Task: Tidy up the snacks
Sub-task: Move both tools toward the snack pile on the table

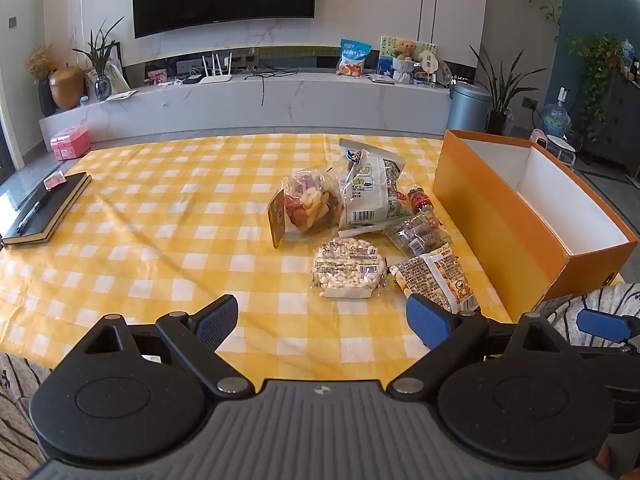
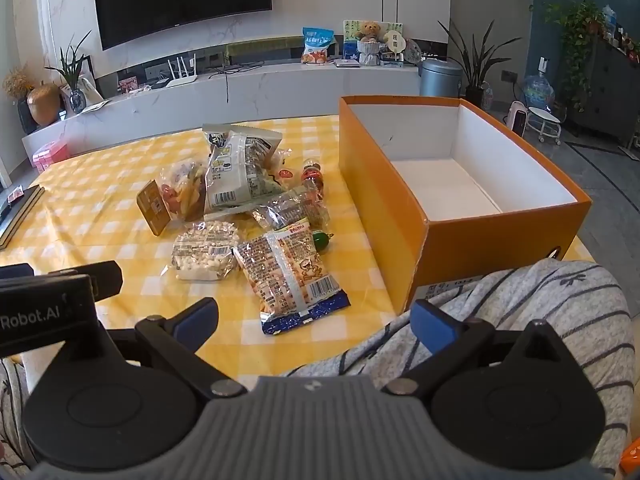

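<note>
Leftmost on the desk (image 1: 160, 208), which wore a yellow-and-white checked cloth, lay a dark notebook (image 1: 46, 210) with a pen on its cover, well apart from everything else. Nearer the middle sat the snacks in a loose heap: a clear bag of mixed colourful pieces (image 1: 310, 204) with a brown card label, a pale bag with a barcode (image 1: 370, 194) leaning over it, a round clear pack of small white puffs (image 1: 348, 268) in front, a crinkled packet of dark wrapped sweets (image 1: 418, 234), a small bottle with a red label (image 1: 420, 200) behind, and a printed packet with a blue lower edge (image 2: 286, 276) closest to the cameras. Just right of the heap stood an orange box (image 2: 384, 200), lidless, its white inside bare. The left hand-held gripper (image 1: 322, 322) hung over the desk's near edge with its blue-padded jaws spread wide and nothing between them. The right hand-held gripper (image 2: 316, 320) was likewise wide and held nothing, above a striped grey sleeve (image 2: 560, 304)
</note>
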